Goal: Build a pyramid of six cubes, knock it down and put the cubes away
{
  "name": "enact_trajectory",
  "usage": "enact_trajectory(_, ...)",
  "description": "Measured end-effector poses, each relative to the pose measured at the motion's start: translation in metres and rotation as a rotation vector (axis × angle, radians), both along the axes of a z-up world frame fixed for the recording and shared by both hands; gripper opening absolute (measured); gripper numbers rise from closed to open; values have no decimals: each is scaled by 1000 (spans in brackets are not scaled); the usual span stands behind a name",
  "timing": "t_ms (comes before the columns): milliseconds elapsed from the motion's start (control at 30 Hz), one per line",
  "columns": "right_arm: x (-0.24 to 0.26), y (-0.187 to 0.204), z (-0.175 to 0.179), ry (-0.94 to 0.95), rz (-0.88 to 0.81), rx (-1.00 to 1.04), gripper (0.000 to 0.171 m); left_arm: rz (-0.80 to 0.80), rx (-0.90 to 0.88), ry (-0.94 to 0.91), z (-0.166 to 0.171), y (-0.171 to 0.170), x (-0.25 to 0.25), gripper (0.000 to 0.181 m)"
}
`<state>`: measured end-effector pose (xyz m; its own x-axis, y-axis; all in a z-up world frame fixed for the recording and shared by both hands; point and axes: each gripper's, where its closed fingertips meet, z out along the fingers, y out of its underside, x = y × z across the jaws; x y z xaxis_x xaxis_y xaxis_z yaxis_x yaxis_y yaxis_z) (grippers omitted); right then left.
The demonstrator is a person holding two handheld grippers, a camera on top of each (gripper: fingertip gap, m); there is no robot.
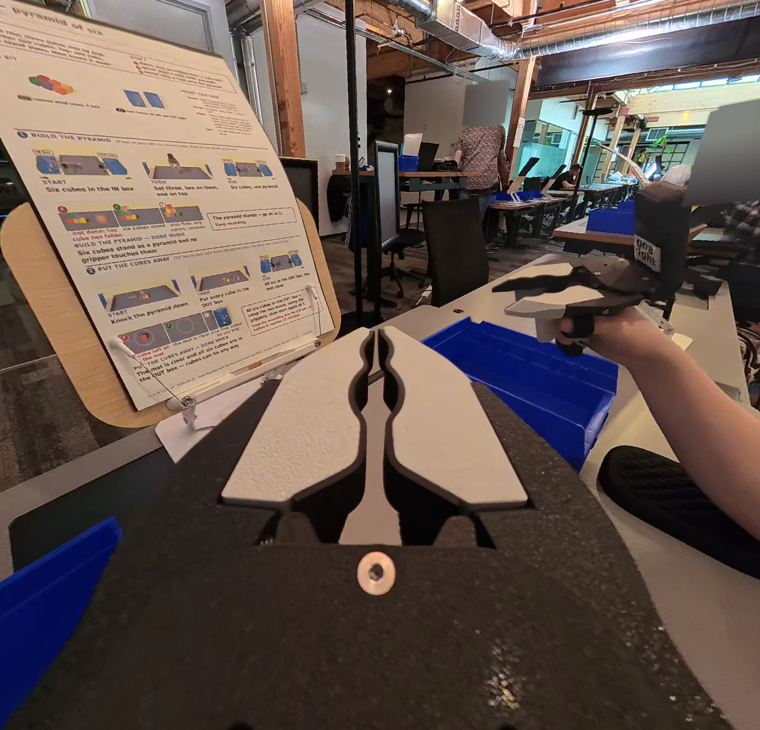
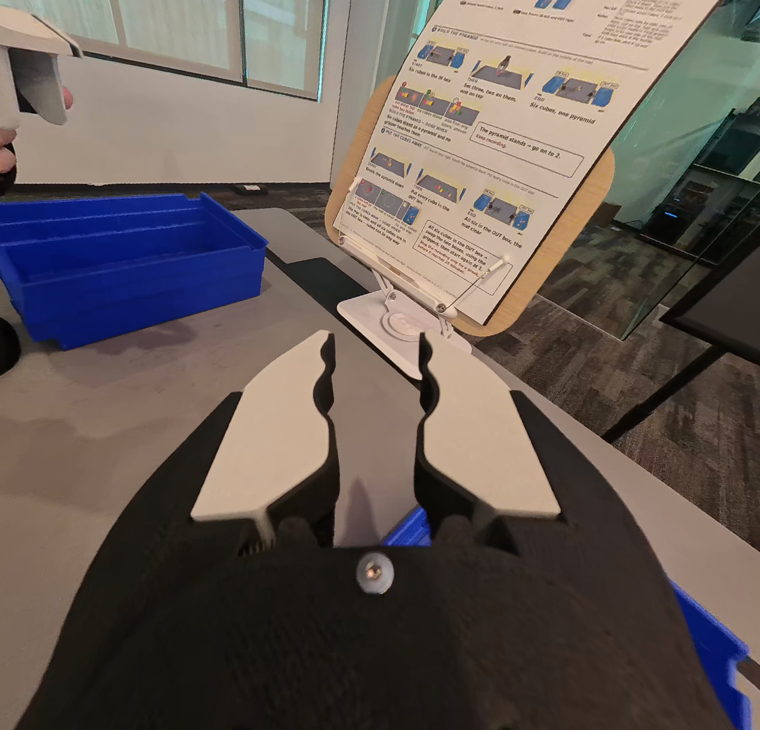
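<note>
Left gripper (image 1: 376,333) clenched on nothing, right gripper (image 2: 375,342) released, both raised above the grey tabletop (image 2: 123,401); no cubes in view, the blue plastic box (image 2: 131,253) appears empty; probably between cycles; next move requires locating cubes.

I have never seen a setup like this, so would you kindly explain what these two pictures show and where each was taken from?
There is no robot here: a person holds a two-finger claw in each hand, and each claw carries a camera looking along its fingers. The left wrist view shows the left claw nearly closed and empty, with the right claw and the hand holding it farther off. The right wrist view shows that right claw open and empty. On the grey table sit a blue bin and an instruction sheet on a stand. No cubes are visible in either picture.
</note>
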<state>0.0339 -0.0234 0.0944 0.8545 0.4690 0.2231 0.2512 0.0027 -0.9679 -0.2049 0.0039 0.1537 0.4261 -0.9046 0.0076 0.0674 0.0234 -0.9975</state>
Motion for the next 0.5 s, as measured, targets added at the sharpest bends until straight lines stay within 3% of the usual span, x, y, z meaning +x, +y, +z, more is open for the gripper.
enact_trajectory(233,12,-10,15,30,1,52,35,9,70,-4,12,-14,-2,0)
enact_trajectory(500,23,-5,17,71,-20,72,28,-60,9,-6,5,-20,10,0)
